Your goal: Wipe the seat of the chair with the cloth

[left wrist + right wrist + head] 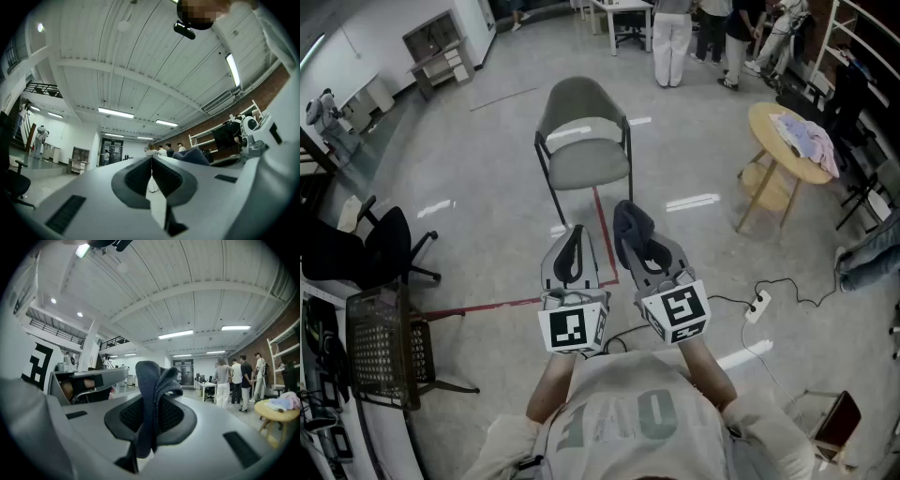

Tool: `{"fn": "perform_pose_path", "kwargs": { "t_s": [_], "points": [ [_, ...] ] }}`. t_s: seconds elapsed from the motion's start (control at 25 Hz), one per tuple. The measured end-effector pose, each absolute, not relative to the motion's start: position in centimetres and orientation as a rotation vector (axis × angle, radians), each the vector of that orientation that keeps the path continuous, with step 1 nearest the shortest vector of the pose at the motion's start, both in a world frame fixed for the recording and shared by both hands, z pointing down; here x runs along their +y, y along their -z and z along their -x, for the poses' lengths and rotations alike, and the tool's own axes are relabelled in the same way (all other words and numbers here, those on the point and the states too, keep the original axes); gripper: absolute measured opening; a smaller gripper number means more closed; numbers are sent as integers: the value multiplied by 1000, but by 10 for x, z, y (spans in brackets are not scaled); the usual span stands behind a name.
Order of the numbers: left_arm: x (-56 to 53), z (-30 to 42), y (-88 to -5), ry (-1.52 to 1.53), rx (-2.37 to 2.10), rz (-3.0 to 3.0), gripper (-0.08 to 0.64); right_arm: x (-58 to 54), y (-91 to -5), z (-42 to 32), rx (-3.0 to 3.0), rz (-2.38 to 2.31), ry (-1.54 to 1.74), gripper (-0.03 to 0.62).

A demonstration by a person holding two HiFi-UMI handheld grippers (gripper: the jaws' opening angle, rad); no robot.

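Note:
A grey padded chair (589, 159) on a dark metal frame stands on the floor ahead of me, its seat facing me. My right gripper (645, 251) is shut on a dark blue-grey cloth (630, 225), which bunches up past the jaw tips; in the right gripper view the cloth (152, 394) is pinched between the pads and rises above them. My left gripper (573, 249) is shut with nothing in it, its jaws (152, 176) pressed together. Both grippers are held side by side, short of the chair and pointing up and forward.
A round wooden table (787, 141) with pale cloths on it stands at the right. A black office chair (380, 246) and a wire basket (380, 349) are at the left. A white power strip (757, 305) with cable lies on the floor. Several people stand at the far end.

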State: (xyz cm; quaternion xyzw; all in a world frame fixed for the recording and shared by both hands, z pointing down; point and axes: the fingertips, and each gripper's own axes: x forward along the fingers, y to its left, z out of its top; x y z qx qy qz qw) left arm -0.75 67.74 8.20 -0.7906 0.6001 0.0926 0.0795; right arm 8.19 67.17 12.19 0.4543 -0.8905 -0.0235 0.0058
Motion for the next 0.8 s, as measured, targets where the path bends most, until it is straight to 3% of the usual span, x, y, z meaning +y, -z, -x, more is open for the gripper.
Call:
{"fn": "perform_pose_path", "kwargs": {
  "t_s": [0.8],
  "points": [
    [667, 13, -93, -186, 1872, 2310, 15, 651, -138, -109, -2833, -1410, -68, 57]
  ]
}}
